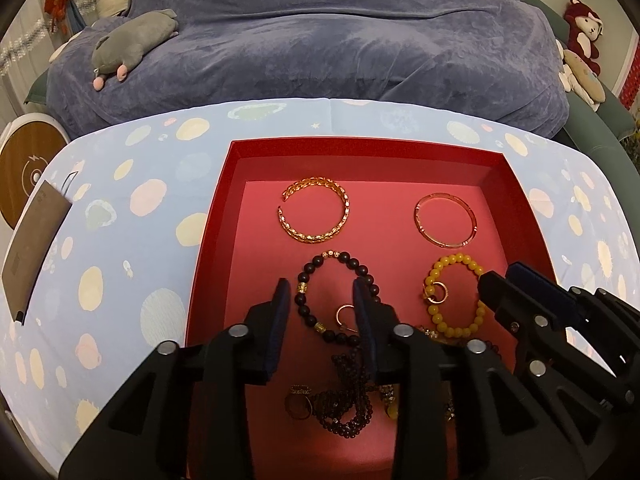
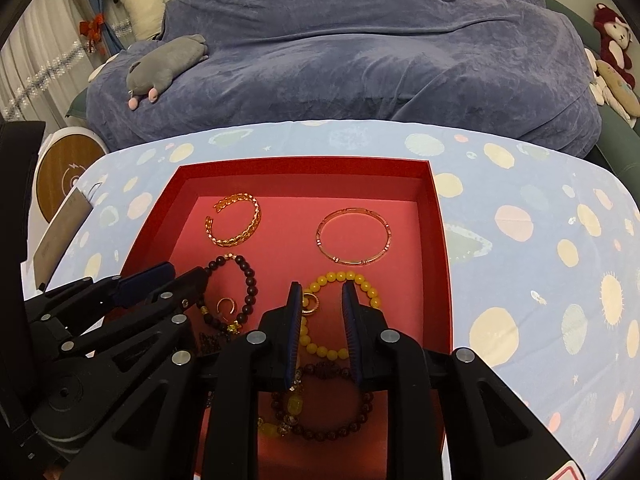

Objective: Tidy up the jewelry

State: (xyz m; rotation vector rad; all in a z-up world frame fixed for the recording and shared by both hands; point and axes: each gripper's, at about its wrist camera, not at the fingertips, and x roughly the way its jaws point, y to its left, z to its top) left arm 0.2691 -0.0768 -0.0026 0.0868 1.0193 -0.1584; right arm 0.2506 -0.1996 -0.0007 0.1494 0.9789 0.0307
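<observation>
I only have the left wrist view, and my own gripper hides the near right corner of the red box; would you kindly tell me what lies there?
Observer: In the right wrist view, a dark red beaded bracelet with a few yellow beads lies there on the floor of the red cardboard box.
Operator: Thank you. Is the right gripper holding anything?
Observer: No. The right gripper has its jaws apart and presses on nothing; it hovers over the yellow beaded bracelet.
Operator: And where is the small gold ring relative to it?
Observer: The small gold ring lies at that bracelet's left side and appears right beside the gripper's left finger.
</observation>
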